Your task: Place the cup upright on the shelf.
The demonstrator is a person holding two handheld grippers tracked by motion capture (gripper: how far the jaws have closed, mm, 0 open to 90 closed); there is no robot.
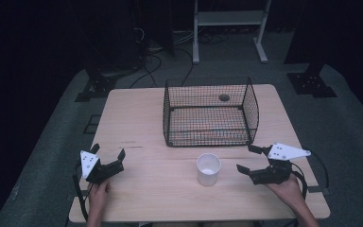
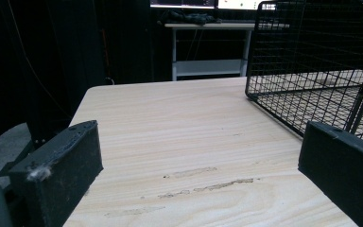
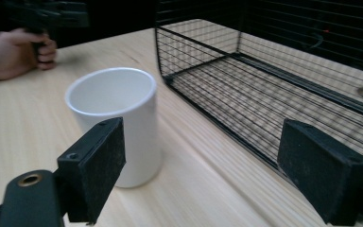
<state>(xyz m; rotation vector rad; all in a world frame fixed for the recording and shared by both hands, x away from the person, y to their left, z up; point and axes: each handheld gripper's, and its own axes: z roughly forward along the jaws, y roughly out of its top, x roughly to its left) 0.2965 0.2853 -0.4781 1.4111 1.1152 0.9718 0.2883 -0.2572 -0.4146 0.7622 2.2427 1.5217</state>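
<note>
Standing upright on the counter (image 1: 137, 189), the white cup (image 1: 208, 169) sits just in front of the wire basket (image 1: 211, 112), on the person's side of it, and apart from it. The right tool (image 1: 246, 159) lies to the right of the cup, near it but not touching; its jaws stand apart with nothing between them, released. In the right gripper view the cup (image 3: 118, 118) rises behind the left jaw (its rim is round and its inside is bare), while the basket (image 3: 274, 80) runs along beyond the cup. The left tool (image 1: 108, 154) rests well to the left of the cup, held by a hand (image 1: 98, 194) low over the counter, its jaws also spread and empty. In the left gripper view the basket (image 2: 312, 71) stands ahead of the right jaw.
</note>
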